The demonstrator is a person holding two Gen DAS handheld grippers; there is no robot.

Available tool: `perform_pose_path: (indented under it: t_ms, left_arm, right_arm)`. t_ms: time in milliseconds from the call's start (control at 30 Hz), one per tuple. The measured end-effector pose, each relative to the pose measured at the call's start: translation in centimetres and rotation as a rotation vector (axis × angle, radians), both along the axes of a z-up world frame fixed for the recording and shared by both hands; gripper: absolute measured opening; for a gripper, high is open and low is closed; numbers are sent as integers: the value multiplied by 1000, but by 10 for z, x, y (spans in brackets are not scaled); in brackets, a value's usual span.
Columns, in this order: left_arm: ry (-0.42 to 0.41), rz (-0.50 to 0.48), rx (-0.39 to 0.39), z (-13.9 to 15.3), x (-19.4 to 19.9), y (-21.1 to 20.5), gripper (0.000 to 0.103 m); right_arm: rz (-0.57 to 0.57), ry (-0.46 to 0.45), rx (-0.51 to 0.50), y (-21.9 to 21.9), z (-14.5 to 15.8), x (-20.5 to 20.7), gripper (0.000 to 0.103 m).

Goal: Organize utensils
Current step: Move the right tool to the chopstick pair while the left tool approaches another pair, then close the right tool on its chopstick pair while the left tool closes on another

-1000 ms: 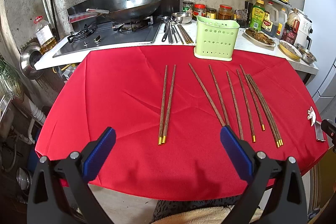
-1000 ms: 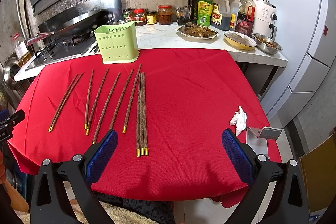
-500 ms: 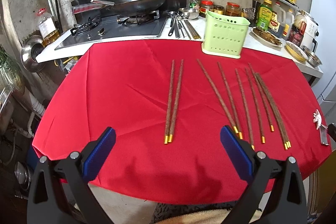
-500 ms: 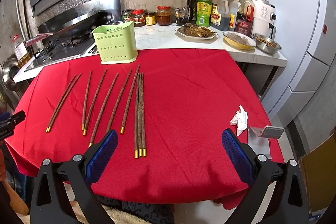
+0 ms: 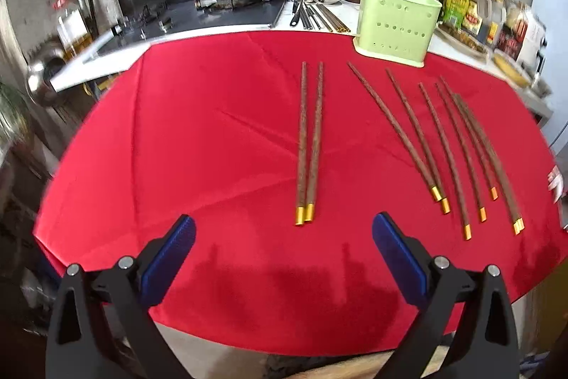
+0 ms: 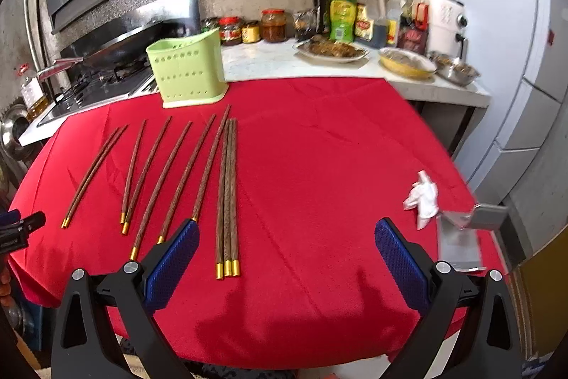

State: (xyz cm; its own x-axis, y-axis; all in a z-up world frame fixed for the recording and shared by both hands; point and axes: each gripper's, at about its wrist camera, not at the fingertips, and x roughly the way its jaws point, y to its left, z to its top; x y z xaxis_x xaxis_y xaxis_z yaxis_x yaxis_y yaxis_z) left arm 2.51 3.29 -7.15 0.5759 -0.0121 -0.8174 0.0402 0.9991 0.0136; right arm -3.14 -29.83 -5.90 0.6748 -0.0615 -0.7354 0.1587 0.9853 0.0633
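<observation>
Currently: both tongs hover over the near edge of the red-clothed worktop (image 5: 198, 130), nothing gripped.
Left tongs (image 5: 284, 238): spread wide and empty, blue pads on either side of a bare strip of cloth.
Right tongs (image 6: 287, 242): likewise wide apart and empty.
Nearest target: the pair of dark wooden chopsticks with gold caps (image 5: 309, 144) lies straight ahead of the left tongs, caps towards them and just beyond the pads, tips towards the far edge.
Long axis: it runs almost along the line of the left tongs' fingers, so the pads would close across the pair's width.
Other chopsticks: a fan of single sticks (image 5: 440, 144) lies further right; seen from the right wrist, a tight bundle of three chopsticks (image 6: 227, 198) lies just inside the right tongs' left pad.
Destination: the pale green perforated plastic utensil holder (image 5: 396, 23) stands upright at the far edge, beyond the sticks' tips and somewhat right of the pair.
Nearer hand: by my judgement, left for the pair, right for the bundle.
Progress: apparently nothing is in the holder yet, though its interior is hidden.
</observation>
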Motion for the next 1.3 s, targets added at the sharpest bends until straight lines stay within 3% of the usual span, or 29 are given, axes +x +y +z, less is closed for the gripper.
perform_pose_path:
  t_ms: [100, 233, 500, 567, 633, 667, 733, 833, 933, 1100, 1167, 1300]
  left_arm:
    - [-2, 3, -7, -3, 3, 1, 97]
    - [6, 0, -32, -6, 8, 1, 97]
    - [31, -51, -8, -20, 19, -11, 93]
    - [32, -51, -2, -21, 22, -12, 93]
    - [32, -44, -3, -20, 26, -11, 91]
    - [35, -41, -8, -20, 28, -11, 89]
    - [41, -36, -8, -22, 30, -11, 79]
    - [68, -56, -22, -28, 32, -13, 65]
    - [90, -62, -28, -32, 33, -13, 59]
    - [68, -71, -45, -28, 31, -11, 58]
    - [62, -72, -50, -27, 31, -9, 58]
    - [66, -61, -51, -28, 33, -5, 58]
  right_arm:
    - [58, 35, 21, 7, -13, 5, 97]
    - [65, 82, -1, 15, -32, 16, 97]
    - [79, 107, -18, 14, -47, 28, 89]
    - [78, 114, -14, 12, -48, 31, 64]
    - [86, 121, 7, 10, -51, 34, 60]
    - [92, 125, 9, 10, -51, 35, 50]
    - [104, 133, 11, 11, -54, 36, 40]
    - [128, 137, 22, 14, -56, 39, 32]
    - [150, 139, 33, 18, -56, 40, 28]
    - [175, 134, 42, 23, -55, 39, 21]
    - [178, 138, 10, 26, -57, 41, 9]
    - [158, 140, -6, 24, -60, 44, 7]
